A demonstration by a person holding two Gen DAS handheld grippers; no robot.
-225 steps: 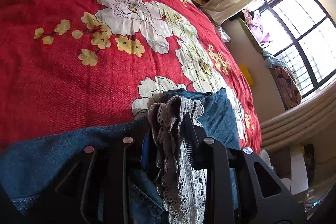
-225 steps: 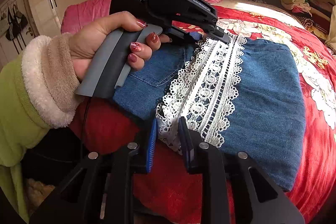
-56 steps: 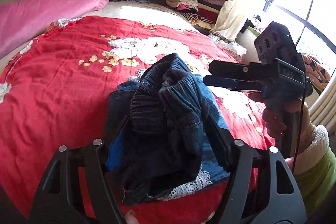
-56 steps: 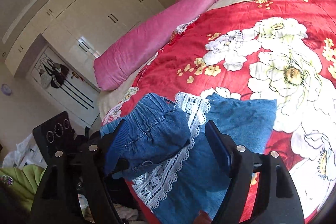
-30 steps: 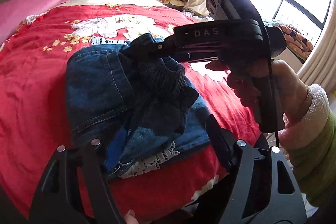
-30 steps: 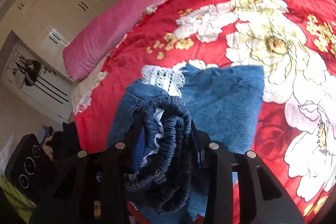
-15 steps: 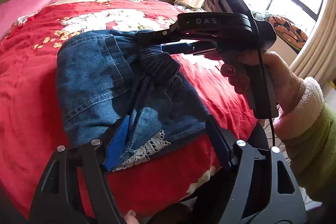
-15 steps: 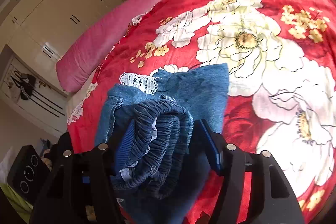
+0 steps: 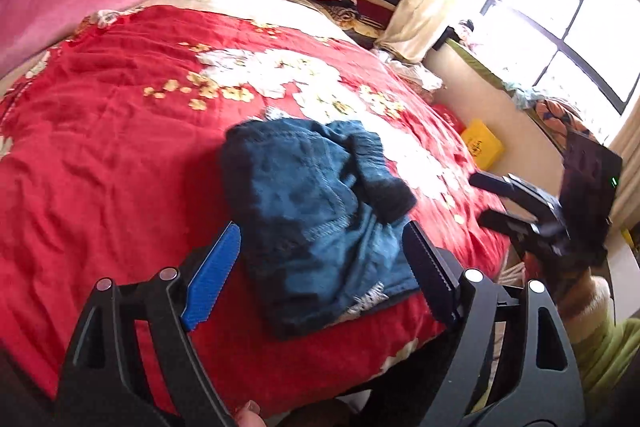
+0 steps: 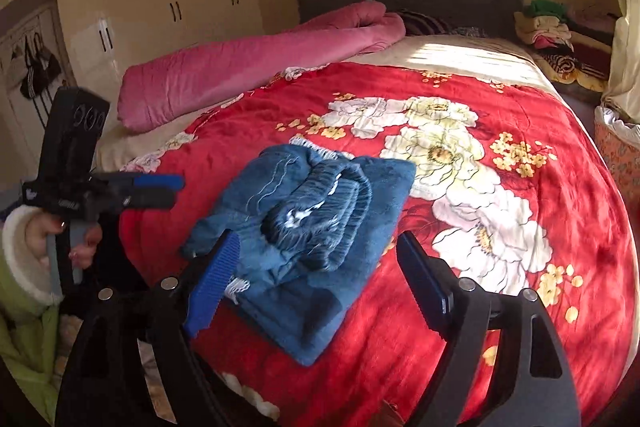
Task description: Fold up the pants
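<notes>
A: Where are the pants?

B: The denim pants point(image 10: 304, 223) lie in a folded bundle on the red floral blanket point(image 10: 520, 267), near the bed's front edge. Elastic waistband point(image 10: 320, 211) sits bunched on top; a bit of white lace trim point(image 10: 236, 285) pokes out at the near side, another bit at the far edge.

A: Your left gripper?

B: My left gripper point(image 9: 320, 275) has its jaws spread wide, nothing between them. It's held off the cloth, pants ahead of the fingers. In the right wrist view it point(image 10: 168, 189) shows at the left, off the bed's side, tips apart from the denim.

A: Right gripper?

B: My right gripper point(image 10: 320, 283) is the same, spread wide and gripping nothing, pants in front of it. From the left wrist view it point(image 9: 486, 199) is off to the right, clear of the bundle.

A: Anything else?

B: A pink quilt roll point(image 10: 248, 67) along the far left of the bed, a clothes stack point(image 10: 548, 23) by the headboard, and a yellow box point(image 9: 482, 145) on the floor beside the bed.
</notes>
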